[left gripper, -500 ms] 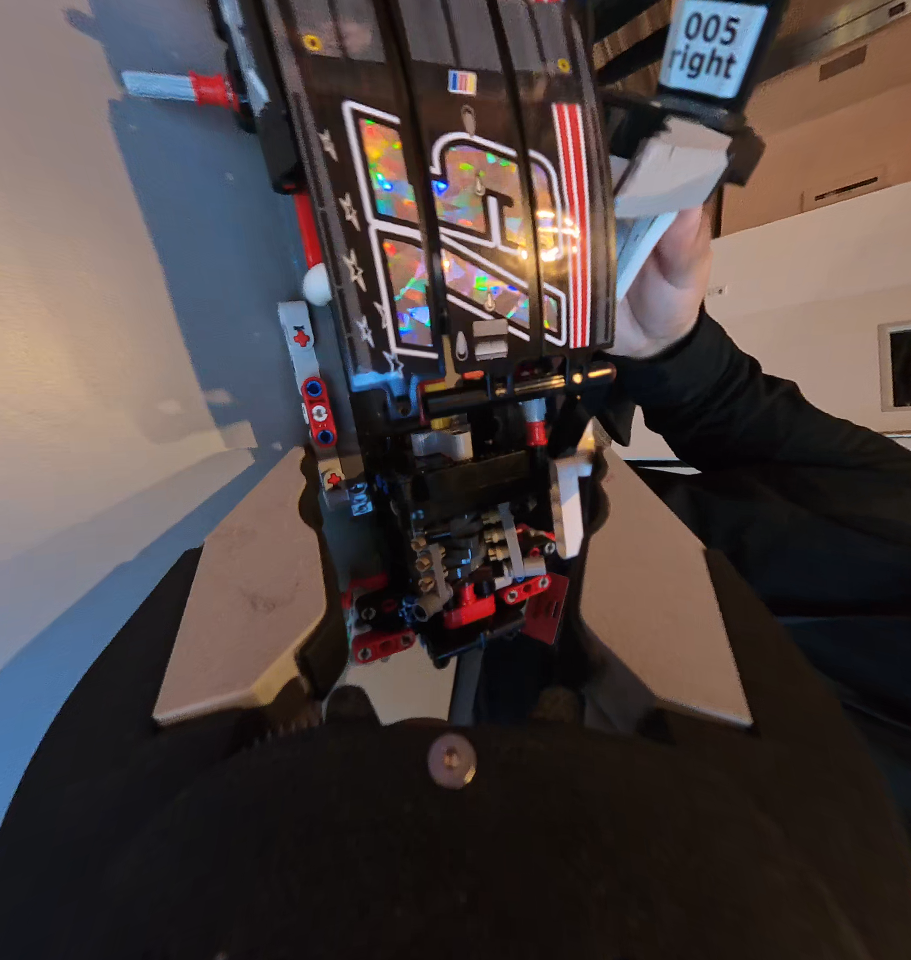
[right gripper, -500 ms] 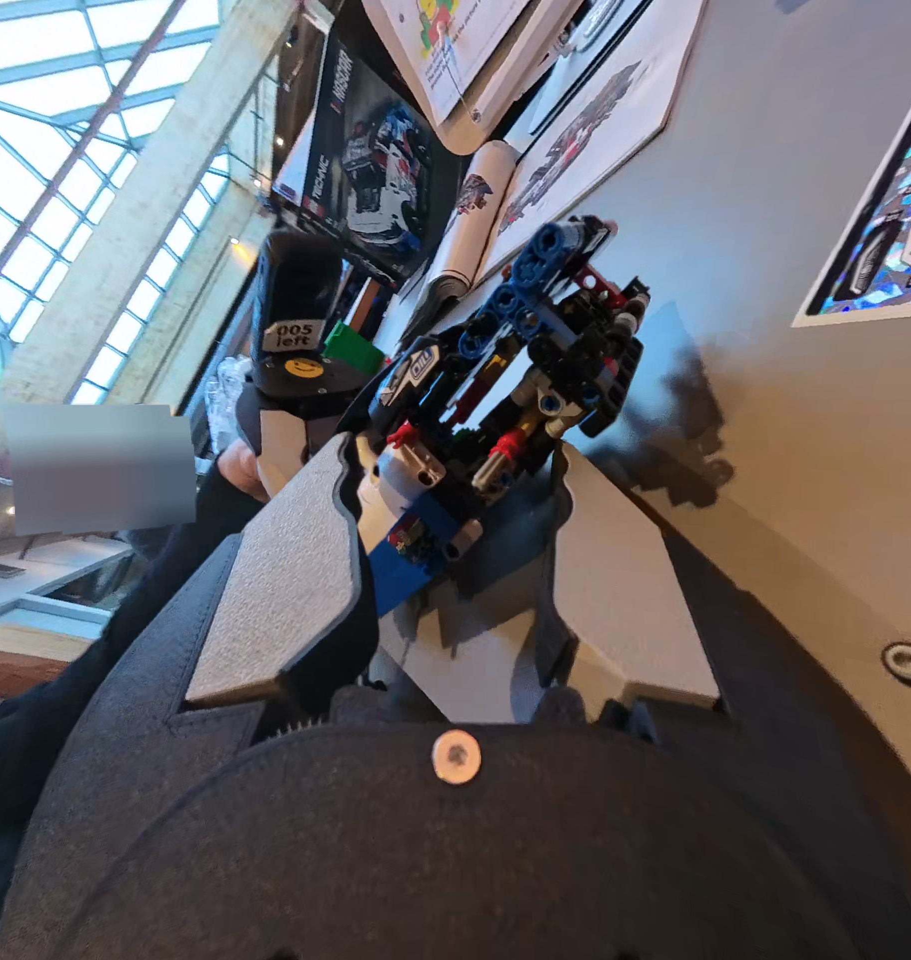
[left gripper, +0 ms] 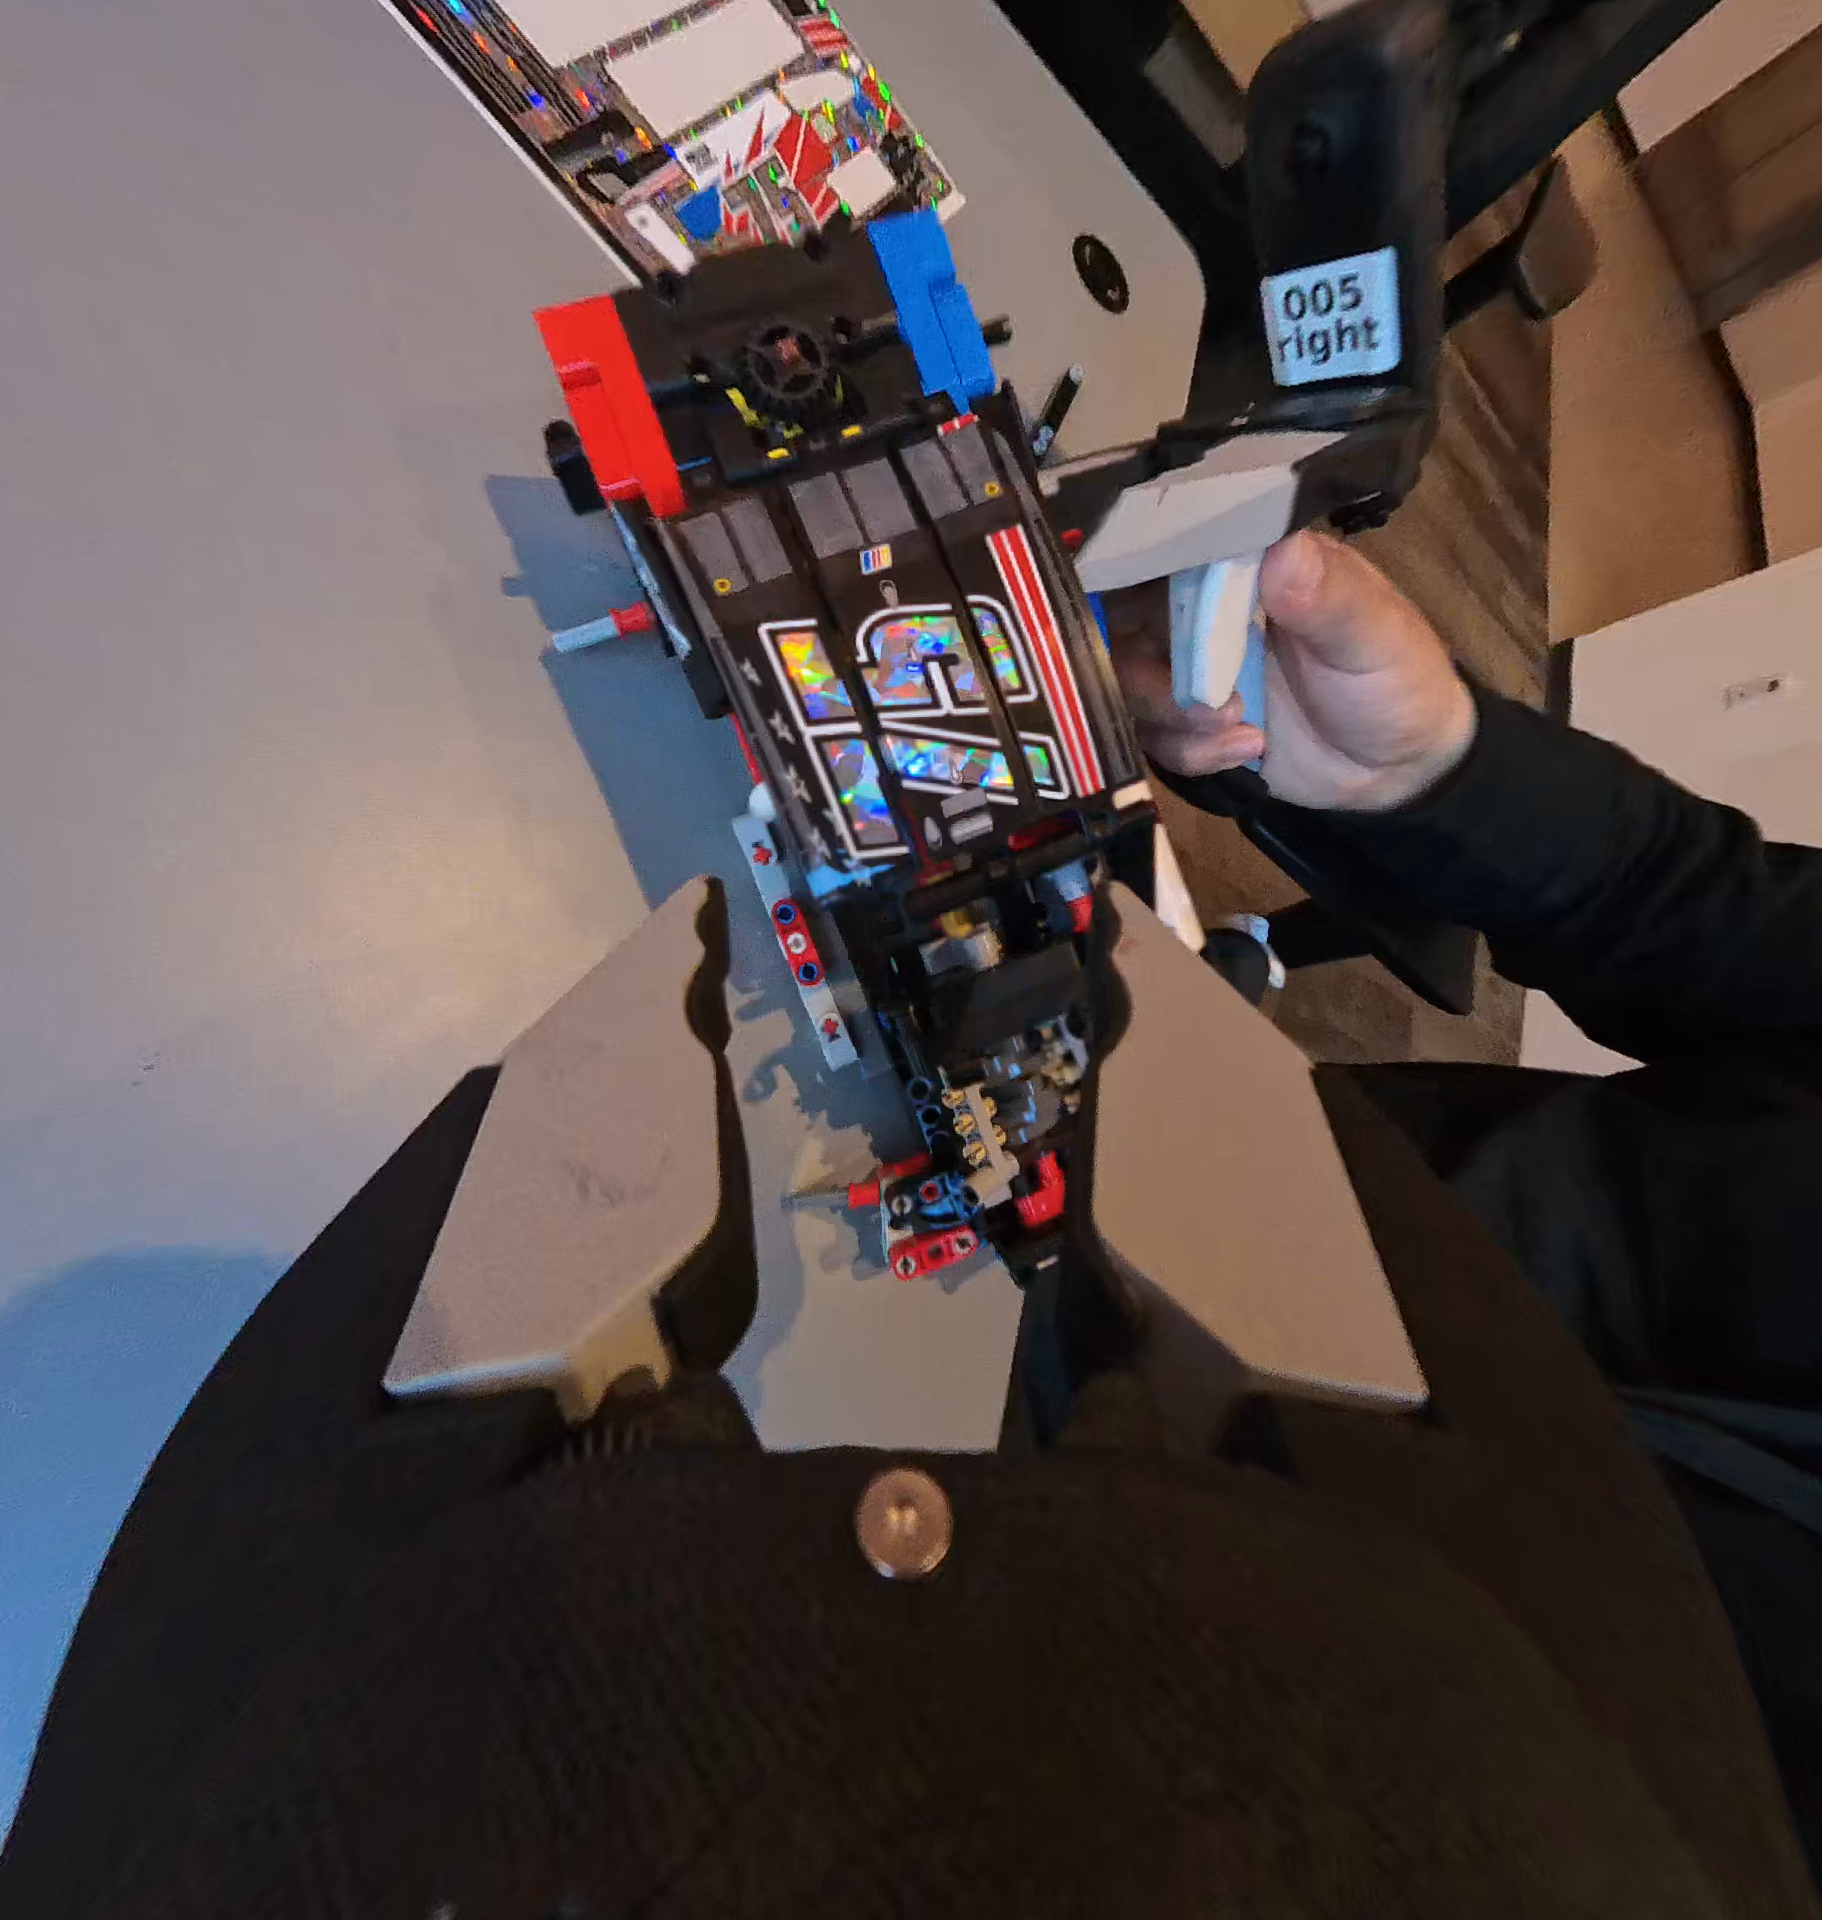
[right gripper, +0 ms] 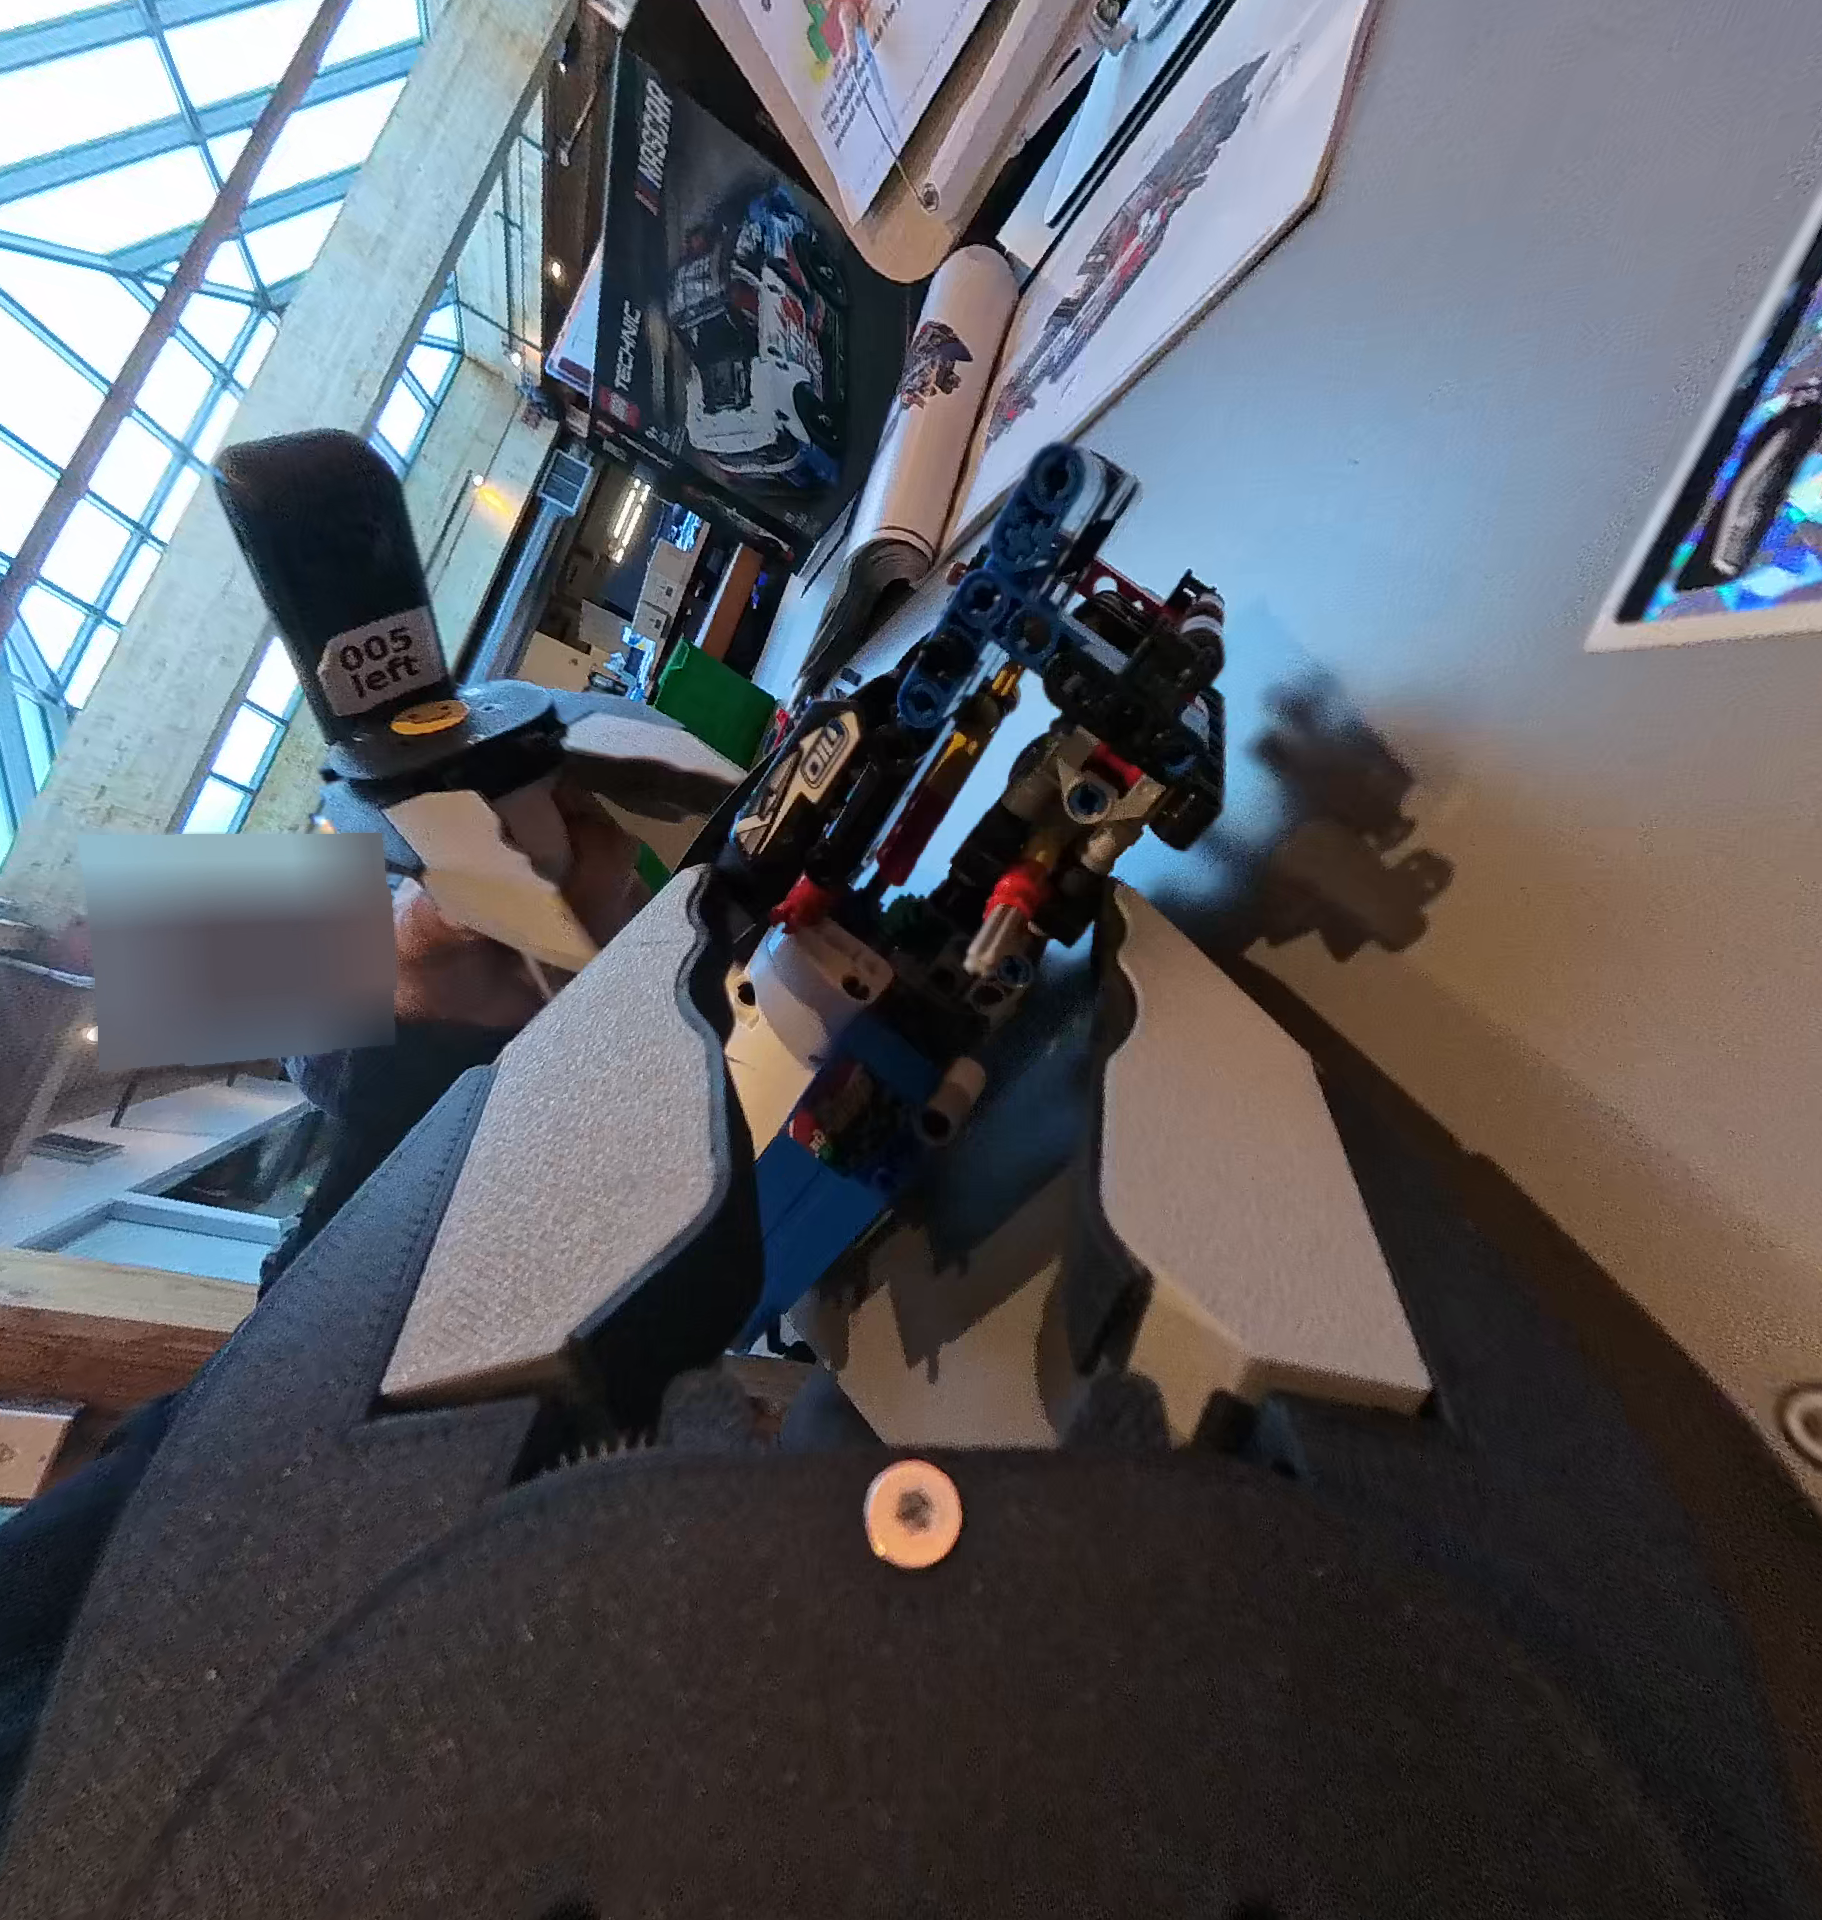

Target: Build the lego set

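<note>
A black lego car (left gripper: pixel 917 675) with a holographic number on its roof and red and blue rear panels is held tilted just over the grey table (left gripper: pixel 211 727). My left gripper (left gripper: pixel 912 894) is closed on its front end, where the engine parts show. My right gripper (right gripper: pixel 907 894) is shut on the rear of the car (right gripper: pixel 1042 748), by a blue panel. In the left wrist view the right gripper (left gripper: pixel 1125 520) meets the car's far side, with a person's hand (left gripper: pixel 1343 675) on its handle. The left gripper (right gripper: pixel 616 821) shows in the right wrist view.
A holographic sticker sheet (left gripper: pixel 730 125) lies on the table beyond the car. An open instruction booklet (right gripper: pixel 1146 260) and the set's box (right gripper: pixel 720 312) are at the far end. Cardboard boxes (left gripper: pixel 1717 312) stand on the floor past the table edge.
The left wrist view now takes in the whole car, its red and blue rear panels included. My left gripper's fingers stand closer together. The right gripper's hold looks unchanged.
</note>
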Available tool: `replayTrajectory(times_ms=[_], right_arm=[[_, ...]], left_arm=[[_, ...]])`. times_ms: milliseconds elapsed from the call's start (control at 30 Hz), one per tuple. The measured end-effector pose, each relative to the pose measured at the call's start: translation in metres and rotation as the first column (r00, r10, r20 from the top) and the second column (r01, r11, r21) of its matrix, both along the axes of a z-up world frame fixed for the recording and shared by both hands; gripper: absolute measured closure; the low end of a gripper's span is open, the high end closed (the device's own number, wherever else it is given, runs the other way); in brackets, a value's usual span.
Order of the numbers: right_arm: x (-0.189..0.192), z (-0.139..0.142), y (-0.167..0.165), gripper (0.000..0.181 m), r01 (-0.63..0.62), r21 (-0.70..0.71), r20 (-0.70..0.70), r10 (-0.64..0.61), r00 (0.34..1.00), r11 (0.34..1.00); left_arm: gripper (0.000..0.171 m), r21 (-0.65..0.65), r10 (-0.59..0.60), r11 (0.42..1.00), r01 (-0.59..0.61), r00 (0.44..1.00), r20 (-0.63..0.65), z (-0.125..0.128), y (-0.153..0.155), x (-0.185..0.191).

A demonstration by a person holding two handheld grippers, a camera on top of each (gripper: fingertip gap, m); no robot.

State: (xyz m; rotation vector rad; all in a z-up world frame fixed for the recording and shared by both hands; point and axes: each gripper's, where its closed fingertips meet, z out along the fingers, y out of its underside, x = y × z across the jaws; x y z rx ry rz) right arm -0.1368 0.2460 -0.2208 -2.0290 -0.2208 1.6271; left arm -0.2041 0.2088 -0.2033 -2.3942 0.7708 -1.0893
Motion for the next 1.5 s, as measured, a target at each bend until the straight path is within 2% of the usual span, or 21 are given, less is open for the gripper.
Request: replayTrajectory(times_ms=[67,133,267,400,633,867,1000,1333,1500], right_arm=[[-0.005,0.005,0.002,0.117,-0.005,0.006,0.008,0.005,1.0,1.0],[-0.009,0.011,0.005,0.12,-0.004,0.014,0.013,0.004,1.0,1.0],[-0.024,0.026,0.006,0.121,-0.046,0.032,0.0,0.046,0.999,0.998],[-0.05,0.029,0.006,0.121,-0.095,0.056,0.065,0.091,0.994,0.994],[-0.091,0.035,0.011,0.122,-0.211,0.056,0.153,0.201,0.968,0.976],[-0.124,0.032,0.017,0.118,-0.39,0.021,0.321,0.363,0.874,0.921],[-0.14,0.033,0.015,0.119,-0.469,0.003,0.398,0.429,0.811,0.883],[-0.18,0.032,0.003,0.119,-0.568,0.027,0.549,0.462,0.696,0.823],[-0.198,0.032,-0.008,0.119,-0.616,0.038,0.608,0.471,0.639,0.787]], left_arm=[[0.114,0.002,-0.011,1.0,0.012,1.0,-0.022,-0.01,0.001,0.006],[0.108,-0.011,-0.022,1.0,0.022,1.0,0.005,-0.014,-0.004,0.01],[0.109,-0.039,-0.022,0.999,0.026,0.993,0.113,-0.011,-0.014,0.005],[0.103,-0.083,-0.014,0.996,0.029,0.984,0.179,-0.013,-0.023,-0.006],[0.103,-0.107,0.084,0.993,-0.057,0.961,0.265,-0.01,-0.025,-0.029],[0.102,-0.158,0.249,0.967,-0.202,0.882,0.4,-0.01,-0.018,-0.044],[0.103,-0.177,0.303,0.952,-0.25,0.843,0.443,-0.009,-0.019,-0.053],[0.1,-0.244,0.389,0.921,-0.304,0.77,0.506,-0.011,-0.028,-0.076],[0.098,-0.25,0.399,0.917,-0.312,0.761,0.512,-0.014,-0.037,-0.089]])
